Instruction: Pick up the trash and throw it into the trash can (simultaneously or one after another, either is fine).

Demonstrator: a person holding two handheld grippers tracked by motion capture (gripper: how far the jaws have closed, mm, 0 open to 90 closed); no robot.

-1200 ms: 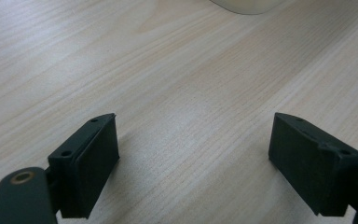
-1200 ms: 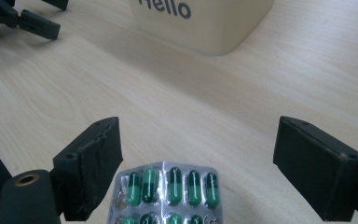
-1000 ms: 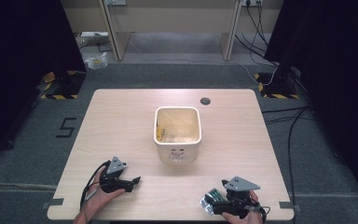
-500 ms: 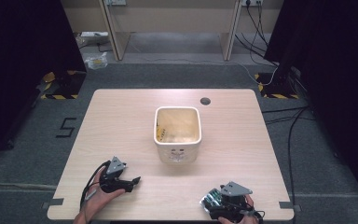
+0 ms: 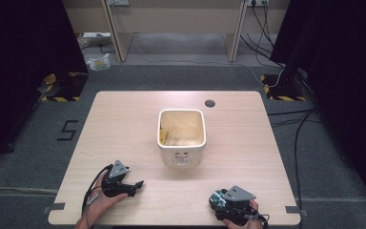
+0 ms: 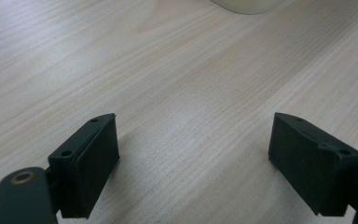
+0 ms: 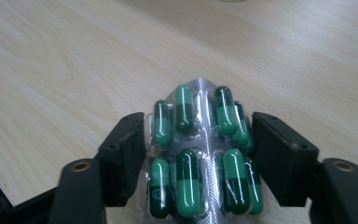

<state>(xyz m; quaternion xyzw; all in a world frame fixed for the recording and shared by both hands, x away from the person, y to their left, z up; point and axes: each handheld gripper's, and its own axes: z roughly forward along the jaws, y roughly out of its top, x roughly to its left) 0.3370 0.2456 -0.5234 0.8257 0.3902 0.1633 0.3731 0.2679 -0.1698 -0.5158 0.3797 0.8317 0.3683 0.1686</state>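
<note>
High view: one cream square plastic bin (image 5: 181, 136) mid pale wooden table (image 5: 124, 124), grey carpet around; left gripper (image 5: 136, 185) and right gripper (image 5: 214, 202) at the near edge. Left gripper view: jaws wide, bare wood between. Right gripper view: jaws clamp one silver blister pack of green capsules (image 7: 200, 154), about ten, lower edge cut off.

Wooden table (image 5: 124, 124) bears 1 cream bin (image 5: 181, 136).
</note>
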